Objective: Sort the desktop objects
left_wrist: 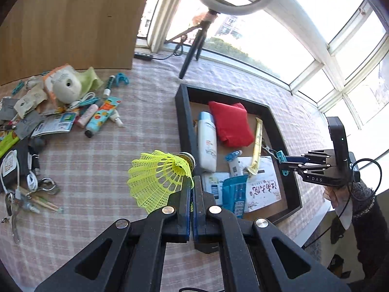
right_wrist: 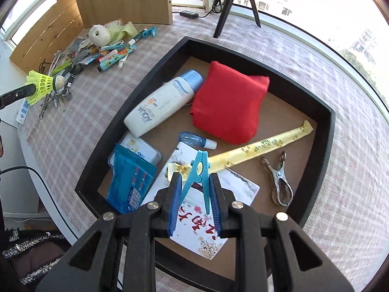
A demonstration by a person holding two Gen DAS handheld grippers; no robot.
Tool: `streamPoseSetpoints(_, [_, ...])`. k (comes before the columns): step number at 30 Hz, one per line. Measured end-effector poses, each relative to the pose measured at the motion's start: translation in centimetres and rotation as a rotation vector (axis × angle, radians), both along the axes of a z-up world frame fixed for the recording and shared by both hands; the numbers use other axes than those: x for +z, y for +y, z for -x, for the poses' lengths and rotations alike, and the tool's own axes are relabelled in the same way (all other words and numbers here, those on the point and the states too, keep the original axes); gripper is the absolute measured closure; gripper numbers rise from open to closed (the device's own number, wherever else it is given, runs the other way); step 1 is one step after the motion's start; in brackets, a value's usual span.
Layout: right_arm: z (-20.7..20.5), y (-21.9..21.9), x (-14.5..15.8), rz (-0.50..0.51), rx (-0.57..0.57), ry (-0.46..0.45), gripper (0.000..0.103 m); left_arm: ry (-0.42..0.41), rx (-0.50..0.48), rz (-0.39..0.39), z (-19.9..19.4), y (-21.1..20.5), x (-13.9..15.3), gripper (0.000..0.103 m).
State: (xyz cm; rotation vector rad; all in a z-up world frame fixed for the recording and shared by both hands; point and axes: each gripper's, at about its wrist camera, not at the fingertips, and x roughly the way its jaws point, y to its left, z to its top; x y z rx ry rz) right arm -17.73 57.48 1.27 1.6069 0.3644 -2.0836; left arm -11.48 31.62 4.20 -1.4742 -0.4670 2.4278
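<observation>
Black rectangular tray (right_wrist: 331,131) sits on the checked-cloth desk (right_wrist: 316,56), holding a red fabric pouch (right_wrist: 228,102), a white AQUA bottle (right_wrist: 160,104) to its left and a steel spring clip (right_wrist: 279,182) at the near right. Right tool (right_wrist: 195,202) hangs above the tray, clamped on a blue plastic clothespin (right_wrist: 198,172). Left tool (left_wrist: 193,194), left of the tray, pinches a yellow mesh shuttlecock (left_wrist: 158,177).

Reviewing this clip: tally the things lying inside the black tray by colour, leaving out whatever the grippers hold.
White: 3, sunscreen bottle, card, flat packet
Blue: 2, pouch, small bottle
Red: 1, cloth bag
Yellow: 1, sachet
Metal: 1, clip
Total: 8
</observation>
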Motion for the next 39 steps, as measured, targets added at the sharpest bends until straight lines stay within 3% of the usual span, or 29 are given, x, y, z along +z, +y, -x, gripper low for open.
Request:
streamPoseSetpoints(8, [-0.6,7.6,-2.0,-0.003,-0.175,-0.028,0.08,-0.032,-0.271,-0.032,1.9,13.4,-1.3,0.102])
streamPoseSetpoints(17, [-1.1,9.9,-3.4,0.022,-0.223,-0.053,0.08,-0.057,-0.365,-0.017,4.1,19.8,-2.1,0.102])
streamPoseSetpoints(20, [-1.1,10.1,-3.6,0.016,-0.221,-0.048,0.08,-0.046,-0.346,-0.018,4.6,20.2,-2.1,0.094])
streamPoseSetpoints(21, [-1.0,10.2,-3.7,0.011,-0.225,-0.047,0.08,-0.069,-0.35,-0.023,4.8,20.1,-2.4,0.068])
streamPoseSetpoints(22, [-0.9,10.3,-3.7,0.005,-0.237,-0.048,0.077,-0.075,-0.349,-0.036,4.9,19.9,-2.5,0.048])
streamPoseSetpoints(31, [-1.3,9.6,-2.5,0.041,-0.273,-0.026,0.073,-0.048,-0.252,0.038,3.6,15.8,-2.0,0.055])
streamPoseSetpoints(39, [-2.5,4.6,-0.1,0.079,-0.24,0.021,0.073,-0.019,-0.143,0.104,1.1,8.1,-1.5,0.058])
